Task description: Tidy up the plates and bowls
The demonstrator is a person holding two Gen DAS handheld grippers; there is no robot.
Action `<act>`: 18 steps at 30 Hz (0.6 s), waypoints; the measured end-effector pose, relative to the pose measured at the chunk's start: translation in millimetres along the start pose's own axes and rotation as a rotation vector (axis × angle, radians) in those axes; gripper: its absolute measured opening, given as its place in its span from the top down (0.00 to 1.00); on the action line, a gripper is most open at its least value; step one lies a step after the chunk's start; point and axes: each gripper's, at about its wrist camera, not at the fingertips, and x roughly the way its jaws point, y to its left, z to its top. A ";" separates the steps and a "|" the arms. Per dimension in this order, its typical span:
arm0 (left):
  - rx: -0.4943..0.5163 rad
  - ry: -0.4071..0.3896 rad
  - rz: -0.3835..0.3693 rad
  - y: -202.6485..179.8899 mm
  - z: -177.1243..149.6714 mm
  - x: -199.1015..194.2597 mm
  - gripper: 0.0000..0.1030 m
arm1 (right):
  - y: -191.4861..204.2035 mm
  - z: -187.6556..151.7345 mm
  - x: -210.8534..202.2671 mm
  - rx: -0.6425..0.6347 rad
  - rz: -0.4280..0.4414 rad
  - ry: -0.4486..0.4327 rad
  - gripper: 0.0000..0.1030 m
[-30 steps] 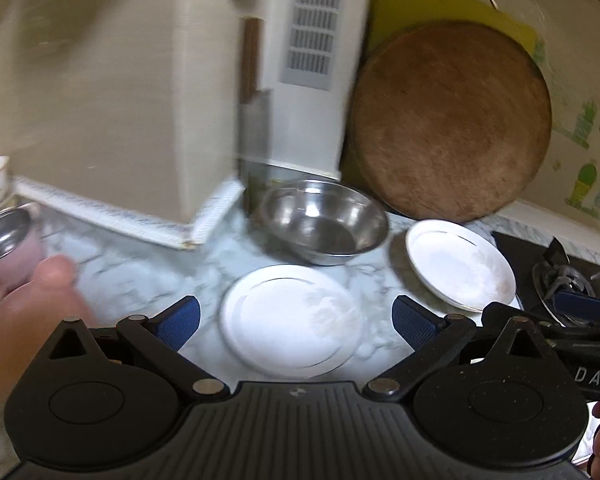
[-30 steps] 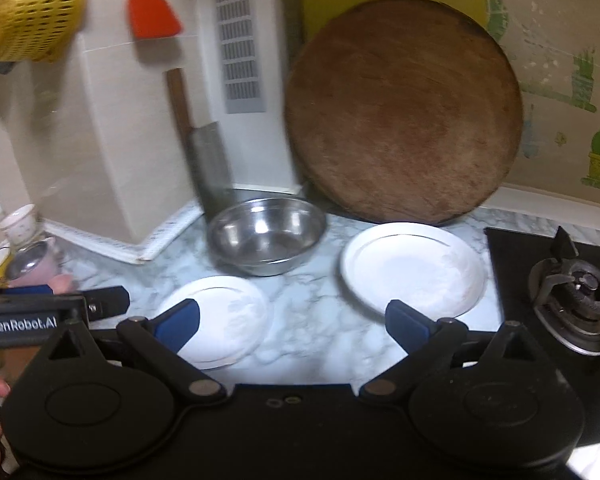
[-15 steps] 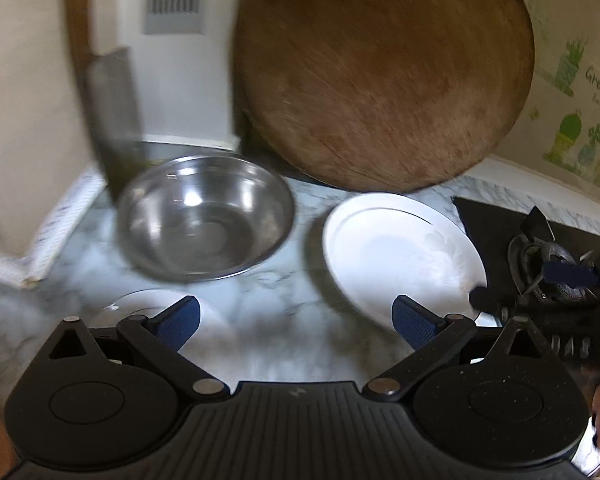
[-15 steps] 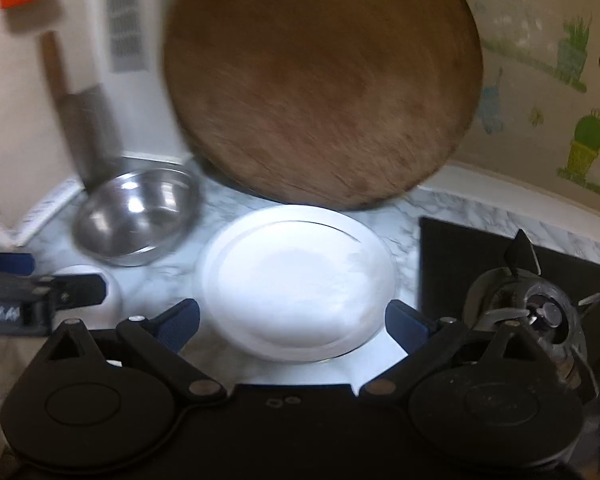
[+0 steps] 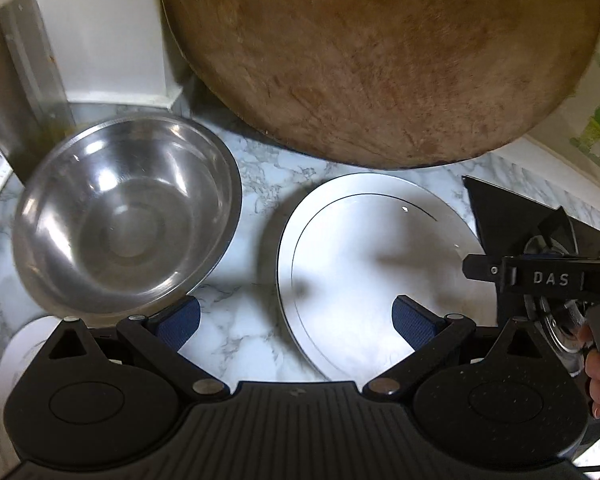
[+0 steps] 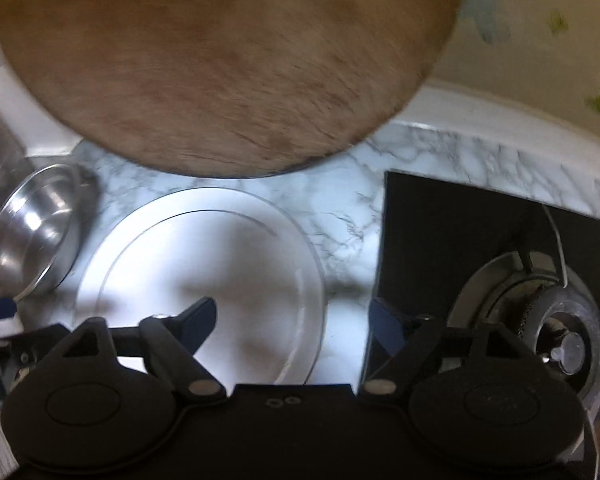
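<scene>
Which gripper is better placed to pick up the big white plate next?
Right. The right gripper is open with the plate's right rim between its fingers; the left gripper sits between plate and steel bowl.

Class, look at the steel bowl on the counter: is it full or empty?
Empty. The steel bowl stands upright on the marble counter, and its bare, shiny bottom shows with nothing inside.

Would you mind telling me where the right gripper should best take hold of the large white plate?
Probably its right rim. The plate lies flat, so only its thin raised edge offers grip. The open right gripper already straddles that edge; come in low from the stove side, one finger over, one under.
</scene>
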 end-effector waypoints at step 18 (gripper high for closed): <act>-0.089 0.097 -0.025 4.8 12.8 41.8 0.43 | -30.1 10.8 30.2 0.080 0.098 0.105 0.78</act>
